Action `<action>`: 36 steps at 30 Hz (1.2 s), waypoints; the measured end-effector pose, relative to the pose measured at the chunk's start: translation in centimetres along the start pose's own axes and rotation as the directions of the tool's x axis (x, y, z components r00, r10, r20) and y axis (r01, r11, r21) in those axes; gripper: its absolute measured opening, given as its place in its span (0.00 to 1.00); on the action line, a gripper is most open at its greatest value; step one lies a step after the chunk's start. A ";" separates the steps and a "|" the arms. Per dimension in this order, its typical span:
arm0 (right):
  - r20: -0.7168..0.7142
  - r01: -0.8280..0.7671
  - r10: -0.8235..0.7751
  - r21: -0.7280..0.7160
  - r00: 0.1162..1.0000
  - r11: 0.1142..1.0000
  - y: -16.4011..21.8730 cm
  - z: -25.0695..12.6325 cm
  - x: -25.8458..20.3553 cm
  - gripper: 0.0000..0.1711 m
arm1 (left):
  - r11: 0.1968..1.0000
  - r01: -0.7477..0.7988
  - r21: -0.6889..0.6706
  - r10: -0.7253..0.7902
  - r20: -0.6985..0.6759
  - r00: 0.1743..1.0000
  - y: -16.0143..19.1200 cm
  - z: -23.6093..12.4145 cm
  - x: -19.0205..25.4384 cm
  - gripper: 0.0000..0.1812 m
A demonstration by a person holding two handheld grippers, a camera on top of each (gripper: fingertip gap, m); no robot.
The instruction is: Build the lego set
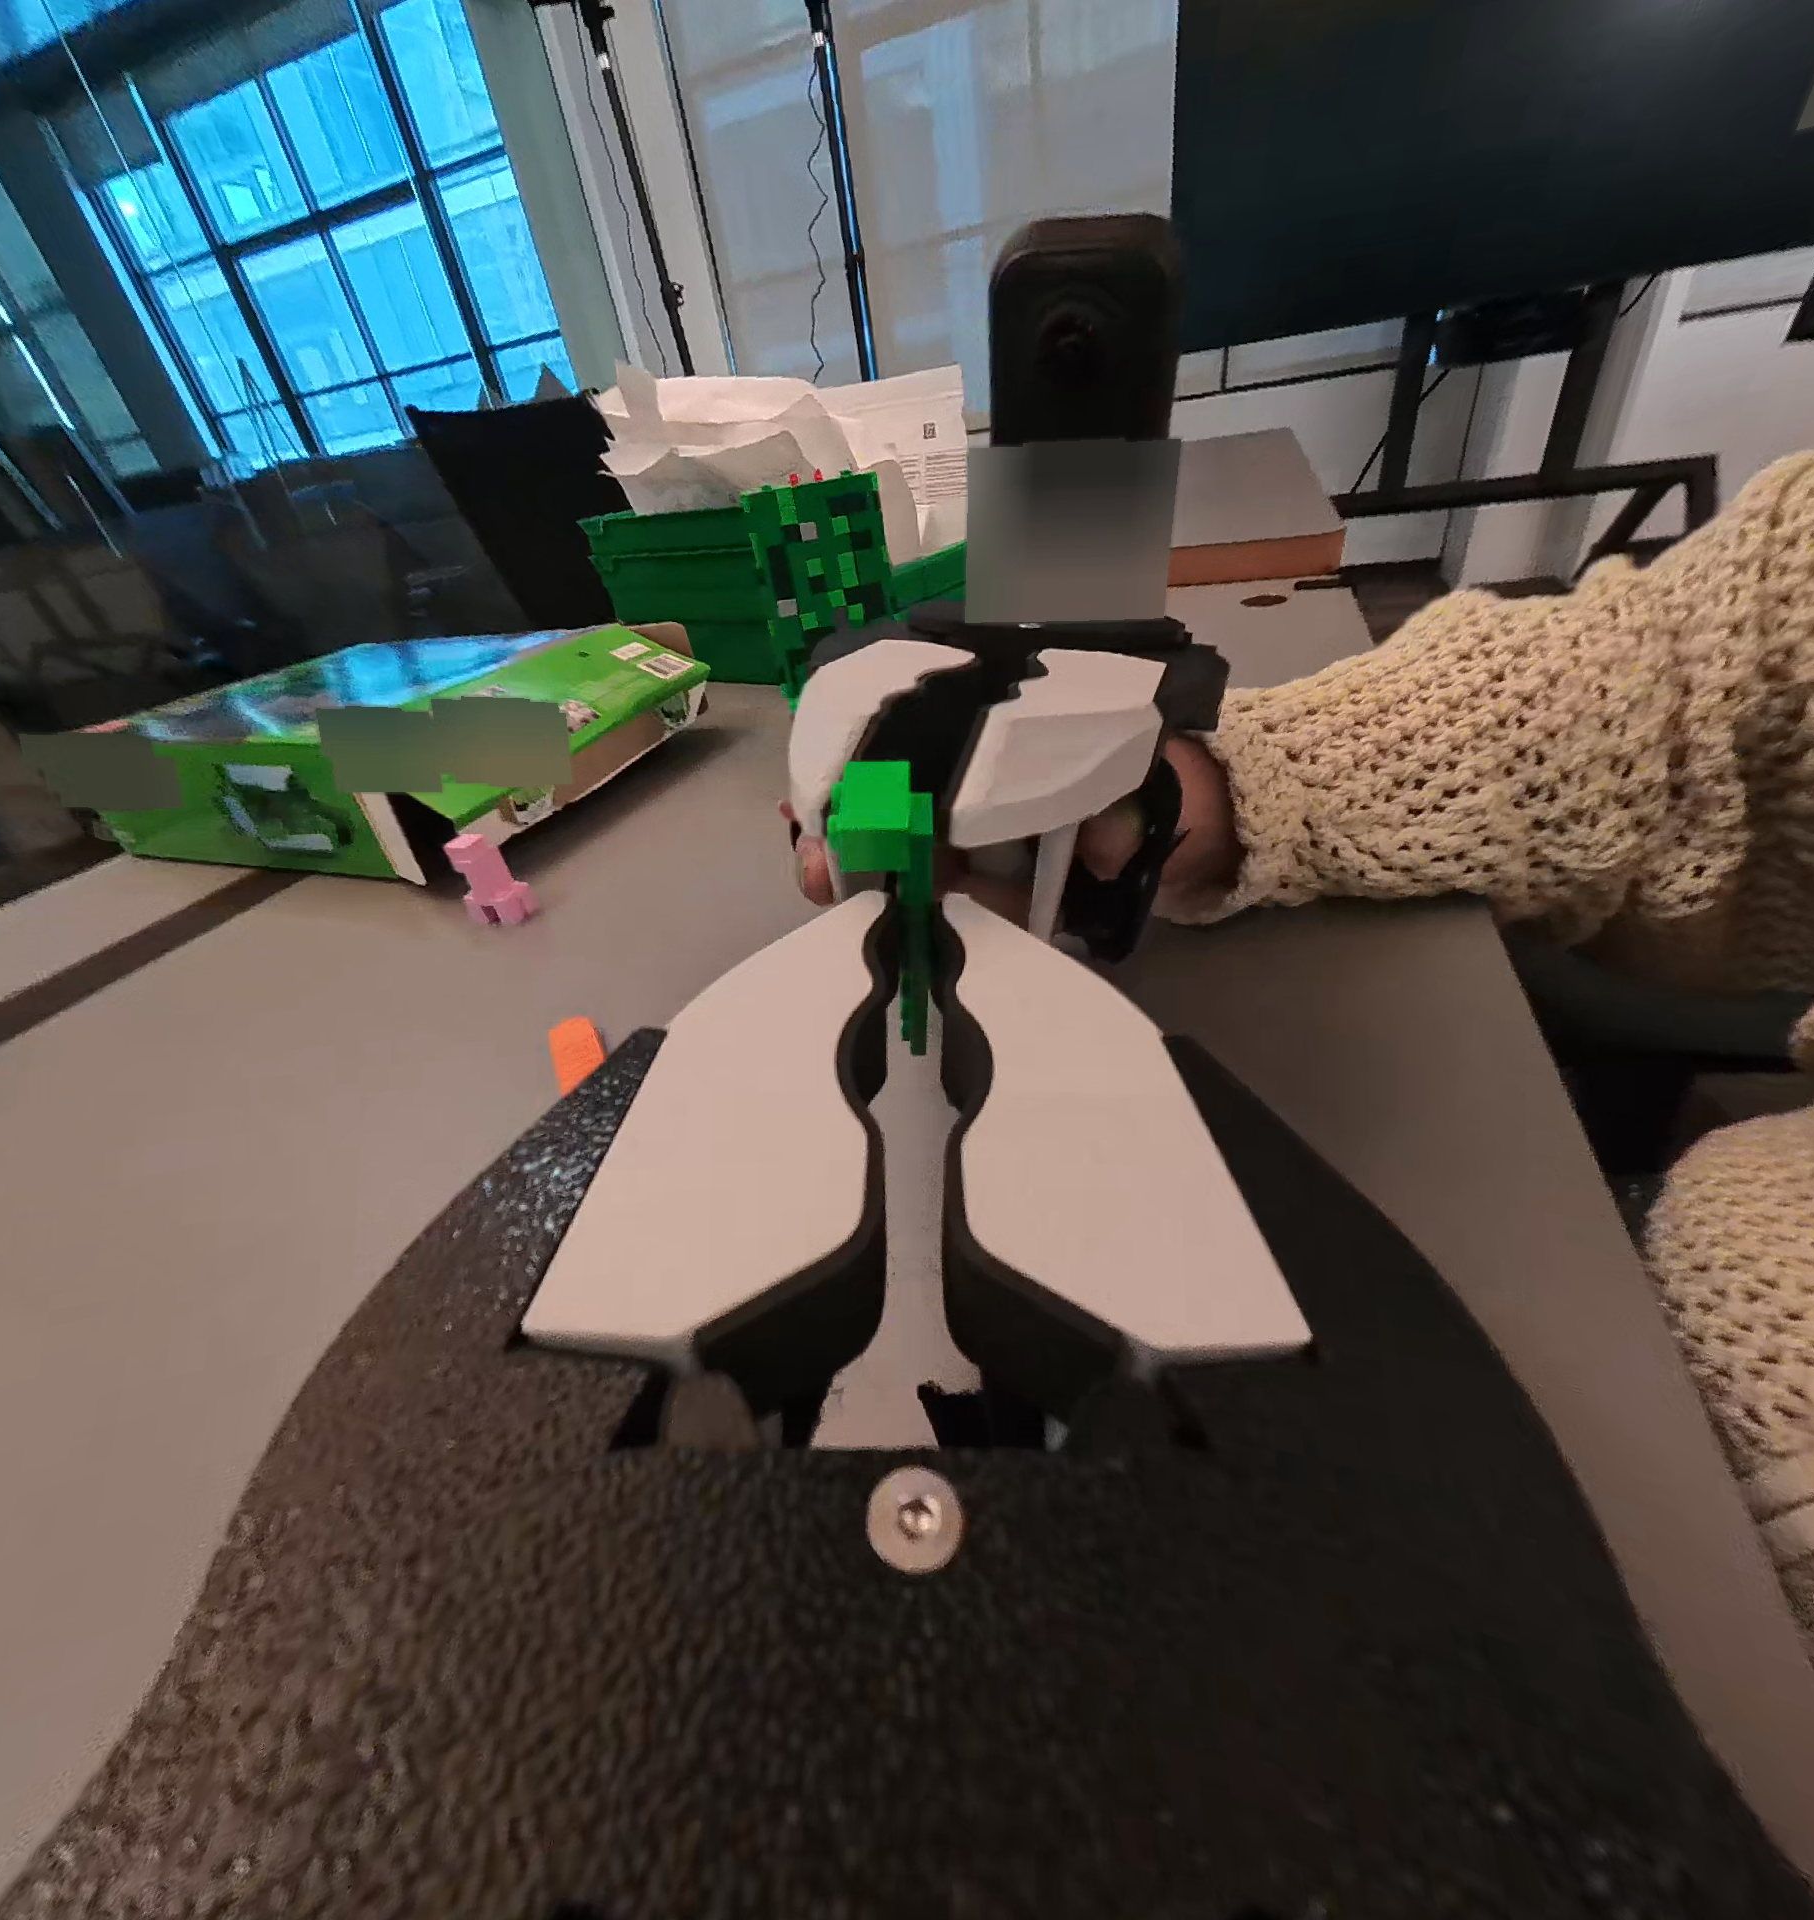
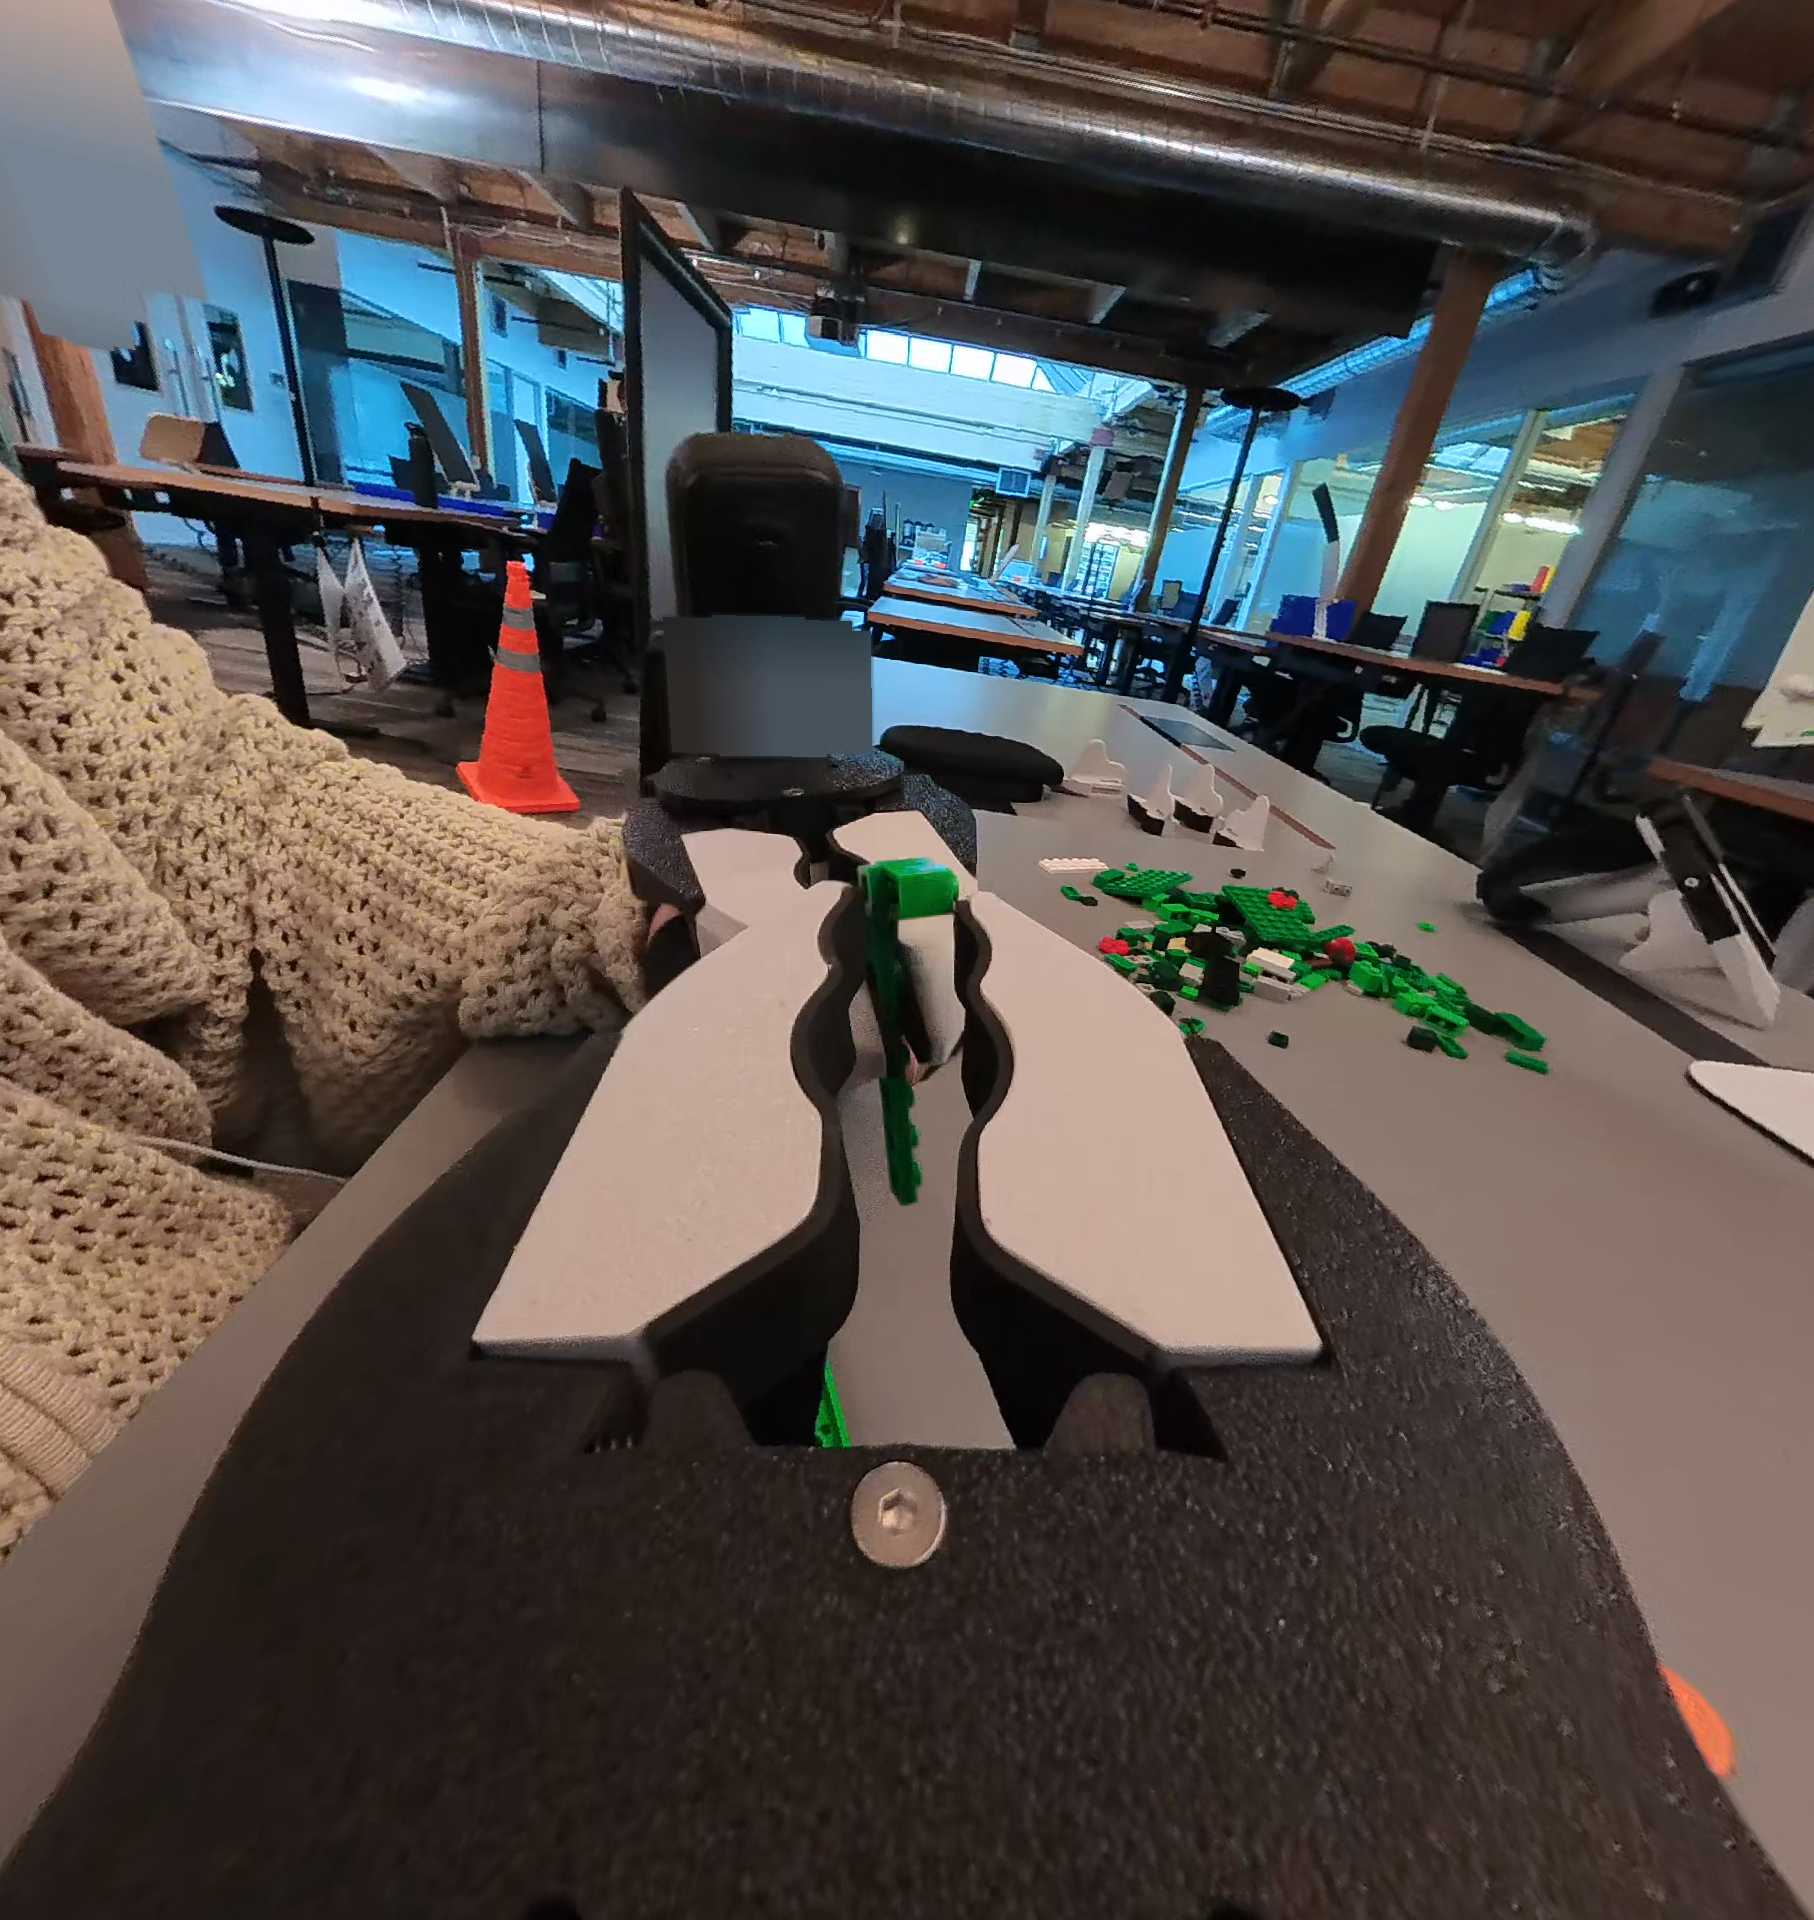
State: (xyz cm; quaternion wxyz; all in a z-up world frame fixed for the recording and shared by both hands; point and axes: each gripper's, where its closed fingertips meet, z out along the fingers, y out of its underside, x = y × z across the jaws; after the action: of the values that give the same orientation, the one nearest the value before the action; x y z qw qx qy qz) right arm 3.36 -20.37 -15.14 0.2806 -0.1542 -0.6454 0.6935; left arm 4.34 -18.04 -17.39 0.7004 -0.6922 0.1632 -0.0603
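nose to nose above the grey table [image 1: 259,1143]: left gripper [image 1: 908,914] and right gripper [image 2: 908,914], both pinched narrow on one thin green plate [image 1: 911,966] with a green brick [image 1: 872,821] at its top. loose bricks [image 2: 1287,956] heaped well apart, green box [image 1: 383,748] and pink pig [image 1: 492,883] off to the side. likely risk: plate twisting or slipping out under uneven squeeze, brick popping off.

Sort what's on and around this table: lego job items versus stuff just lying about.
Job: green lego piece held between both tools; loose brick pile; green set box; built green block figure; pink lego pig.

Lying about: orange traffic cone; spare white fingers; crumpled paper.
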 end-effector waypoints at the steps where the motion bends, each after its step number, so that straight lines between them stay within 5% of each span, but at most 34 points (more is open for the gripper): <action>1: 0.001 -0.013 0.013 0.006 1.000 1.000 -0.1 -0.1 0.1 0.09 | 1.000 0.027 0.003 -0.027 -0.006 1.000 0.0 -0.1 -0.1 0.02; 17: 0.106 -0.050 0.060 -0.095 0.993 0.994 0.6 -0.6 -1.1 0.06 | 0.994 0.048 -0.097 -0.061 -0.138 0.989 1.1 0.0 1.7 0.02; 26: 0.100 0.084 -0.054 -0.317 0.994 0.945 2.5 -1.5 -1.2 0.06 | 0.968 0.000 -0.250 -0.034 -0.132 0.991 3.2 0.3 1.9 0.02; 36: 0.116 0.125 -0.086 -0.394 0.990 0.910 3.5 -1.9 -1.4 0.06 | 0.942 -0.054 -0.331 0.011 -0.130 0.991 4.4 0.3 2.1 0.02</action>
State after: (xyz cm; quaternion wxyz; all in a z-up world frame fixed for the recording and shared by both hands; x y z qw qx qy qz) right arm 4.89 -19.67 -19.00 0.2490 -0.1397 -0.7938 0.5370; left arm 5.75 -18.28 -22.09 0.5621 -0.7929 0.2265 -0.0637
